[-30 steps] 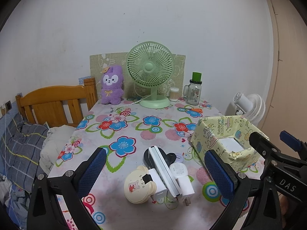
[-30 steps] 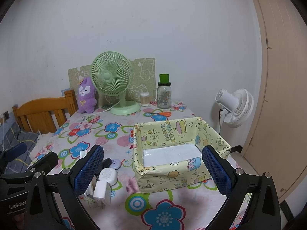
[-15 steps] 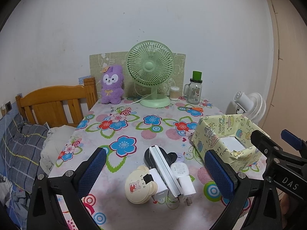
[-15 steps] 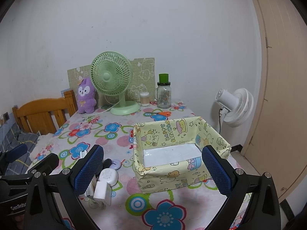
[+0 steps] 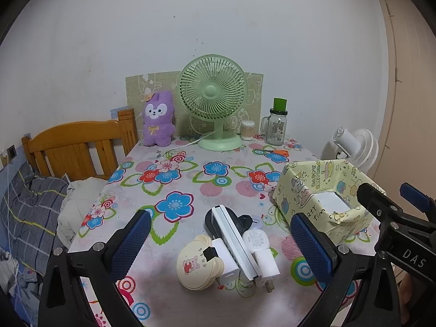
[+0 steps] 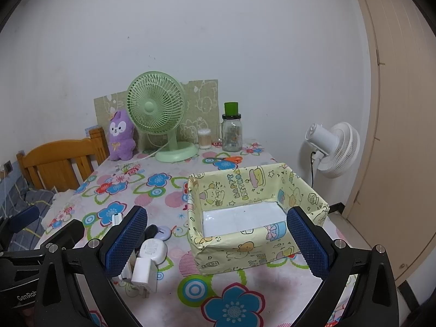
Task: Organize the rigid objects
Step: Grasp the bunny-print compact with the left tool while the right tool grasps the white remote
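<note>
Left wrist view: the left gripper (image 5: 218, 241) hovers over the desk (image 5: 190, 182), its jaws spread wide with nothing between the blue textured pads. Below them a tight cluster of rigid objects lies left of the yellow paper-wrapped box (image 5: 324, 204): a round cream case with bear ears (image 5: 197, 265), a long white slab on edge (image 5: 234, 242), a white plug adapter (image 5: 265, 265) and a round white charger (image 5: 255, 239). A black item and a lilac disc behind the slab are mostly hidden. The box's far side is cut off by the right gripper's black frame (image 5: 392, 218).

Right wrist view: the right gripper (image 6: 216, 241) has its jaws spread too, framing the open box (image 6: 256, 212), whose white glossy floor is bare. The cluster sits just left of the box, half hidden behind the left blue pad (image 6: 125, 241); only the adapter (image 6: 144, 273) and round charger (image 6: 153, 249) read clearly.
</note>
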Tool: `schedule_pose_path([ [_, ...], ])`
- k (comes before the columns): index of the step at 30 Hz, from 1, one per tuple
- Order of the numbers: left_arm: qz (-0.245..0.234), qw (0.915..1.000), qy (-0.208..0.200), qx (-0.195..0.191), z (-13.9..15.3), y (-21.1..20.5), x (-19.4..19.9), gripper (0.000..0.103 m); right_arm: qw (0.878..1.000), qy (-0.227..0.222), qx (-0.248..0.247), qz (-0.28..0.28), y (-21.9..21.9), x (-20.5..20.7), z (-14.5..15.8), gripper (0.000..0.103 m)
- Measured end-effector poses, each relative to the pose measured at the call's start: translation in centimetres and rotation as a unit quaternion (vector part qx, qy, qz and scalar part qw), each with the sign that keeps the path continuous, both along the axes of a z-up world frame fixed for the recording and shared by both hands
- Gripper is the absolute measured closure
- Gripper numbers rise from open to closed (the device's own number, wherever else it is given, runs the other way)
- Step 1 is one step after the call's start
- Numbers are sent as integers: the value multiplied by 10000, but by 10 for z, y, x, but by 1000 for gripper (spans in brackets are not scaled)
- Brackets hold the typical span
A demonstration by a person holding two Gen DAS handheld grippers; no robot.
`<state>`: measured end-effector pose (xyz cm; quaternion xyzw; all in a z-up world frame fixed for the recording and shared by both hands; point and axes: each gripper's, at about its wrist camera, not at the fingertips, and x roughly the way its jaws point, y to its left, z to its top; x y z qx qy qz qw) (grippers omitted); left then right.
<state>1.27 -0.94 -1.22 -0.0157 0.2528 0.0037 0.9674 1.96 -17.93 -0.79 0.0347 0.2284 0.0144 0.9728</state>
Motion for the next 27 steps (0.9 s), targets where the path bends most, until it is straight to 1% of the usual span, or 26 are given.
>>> schedule_pose_path([
  [5,6,10000,44,16,-4,3,2,0,10000,23,-14,16,3,3,-2,1],
  [7,3,10000,77,38,-6,4,3,0,10000,51,-14,73,7,5,-3,5],
  [13,11,9997,222,56,-16,14,8,0,9996,172,-45,201,20,11,-10,11],
  [22,-13,9983,582,-2,-40,32,19,0,9977,381,-222,510,54,23,-25,11],
  [27,-1,9967,804,-119,-54,43,27,0,9961,540,-272,643,69,32,-34,12],
])
